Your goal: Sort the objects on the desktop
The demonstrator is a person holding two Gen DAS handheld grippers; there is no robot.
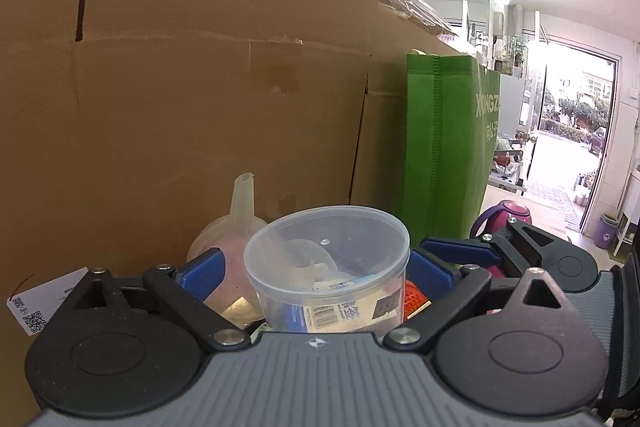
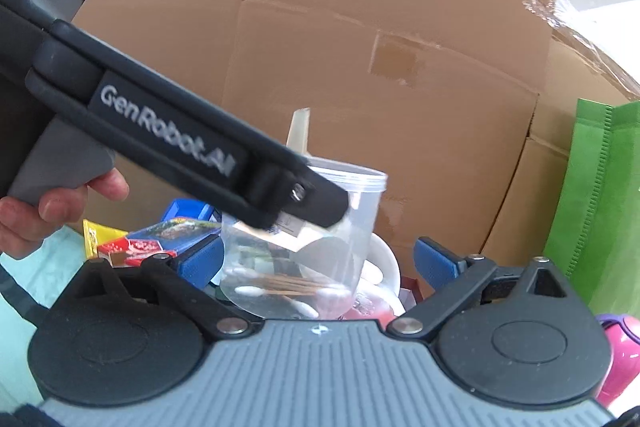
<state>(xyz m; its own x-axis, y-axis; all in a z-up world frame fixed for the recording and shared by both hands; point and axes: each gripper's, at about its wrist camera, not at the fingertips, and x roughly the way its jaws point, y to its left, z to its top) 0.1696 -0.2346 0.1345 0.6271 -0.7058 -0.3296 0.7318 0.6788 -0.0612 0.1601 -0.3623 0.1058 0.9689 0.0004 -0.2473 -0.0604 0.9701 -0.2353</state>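
Note:
A clear round plastic tub (image 1: 328,267) sits between the blue pads of my left gripper (image 1: 316,273), which is shut on its sides and holds it up. Small packets lie inside it. In the right wrist view the same tub (image 2: 320,247) hangs tilted, with cotton swabs (image 2: 288,287) at its bottom, and the left gripper's black arm (image 2: 180,143) crosses in front of it. My right gripper (image 2: 320,263) is open, its blue pads (image 2: 434,263) standing on either side of the tub, apart from it.
A translucent funnel (image 1: 236,223) stands behind the tub. Large cardboard boxes (image 1: 200,87) fill the background. A green fabric bag (image 1: 448,147) stands at the right with a pink bottle (image 1: 508,215) beside it. Colourful packets (image 2: 152,239) lie at the left below.

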